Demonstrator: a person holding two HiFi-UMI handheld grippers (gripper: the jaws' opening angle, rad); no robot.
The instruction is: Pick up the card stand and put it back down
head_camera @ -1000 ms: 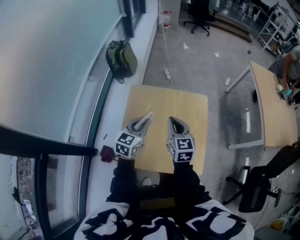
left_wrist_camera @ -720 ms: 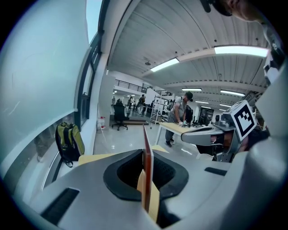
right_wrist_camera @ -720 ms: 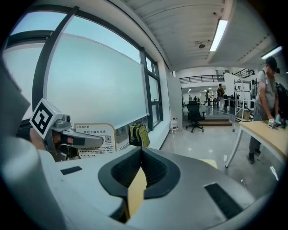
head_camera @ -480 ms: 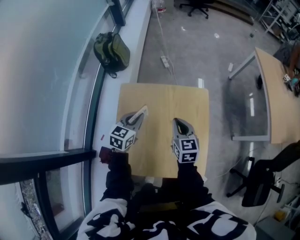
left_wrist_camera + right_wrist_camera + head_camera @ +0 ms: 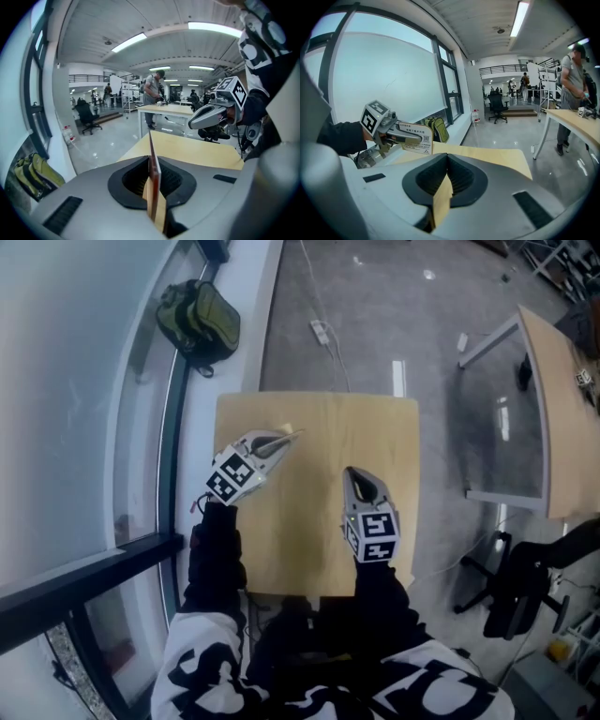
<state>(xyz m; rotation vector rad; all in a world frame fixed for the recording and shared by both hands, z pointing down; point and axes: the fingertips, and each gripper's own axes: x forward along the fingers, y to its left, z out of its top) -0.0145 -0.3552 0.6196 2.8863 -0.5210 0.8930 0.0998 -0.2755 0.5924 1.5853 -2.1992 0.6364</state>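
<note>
Plainly, card stand (image 5: 418,139) clamped between left fingers (image 5: 401,137)

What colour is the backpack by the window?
Olive green backpack; clearest in the head view.

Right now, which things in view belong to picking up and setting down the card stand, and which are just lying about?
Job: card stand, left gripper shut on it, wooden table.
Lying about: green backpack, power strip, office chair, second table.
</note>
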